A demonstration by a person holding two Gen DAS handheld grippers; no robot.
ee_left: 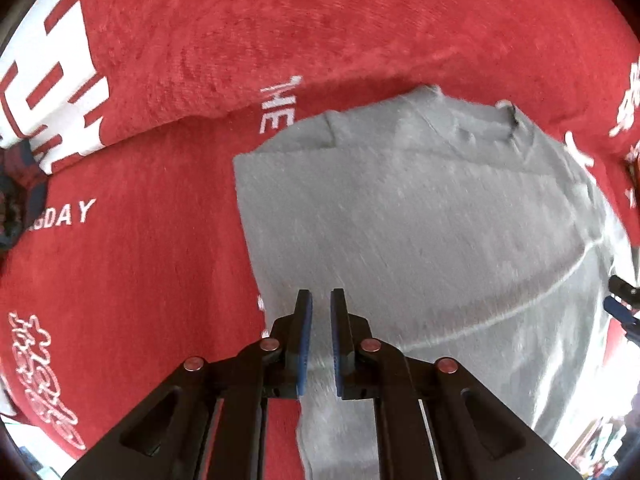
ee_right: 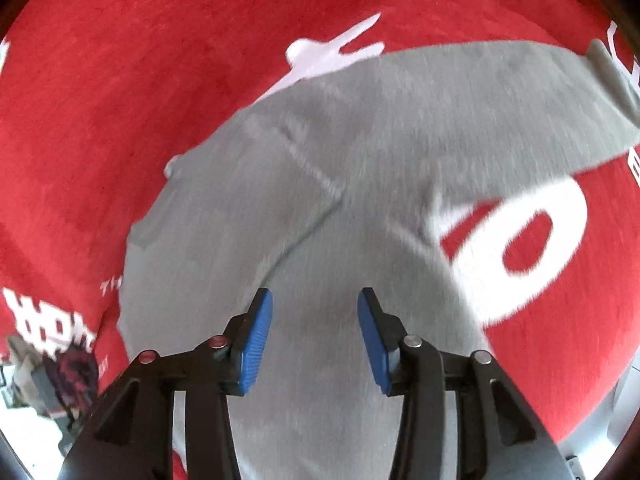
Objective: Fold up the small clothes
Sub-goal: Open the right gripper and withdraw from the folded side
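A grey garment (ee_left: 420, 220) lies spread flat on a red cloth with white print (ee_left: 160, 60). Its folded edges and a light seam show. My left gripper (ee_left: 321, 292) points down over the garment's left edge. Its blue pads are almost together and nothing is visible between them. In the right wrist view the same grey garment (ee_right: 320, 160) fills the middle, with one part reaching to the upper right. My right gripper (ee_right: 315, 292) hovers above it, open, with only the fabric below showing in the gap.
The red cloth (ee_right: 120, 60) covers the whole surface around the garment. A dark patterned bundle (ee_left: 16, 208) sits at the left edge and appears again as a dark patterned bundle (ee_right: 76, 364) at the lower left. A black and blue piece (ee_left: 622, 304) shows at the right edge.
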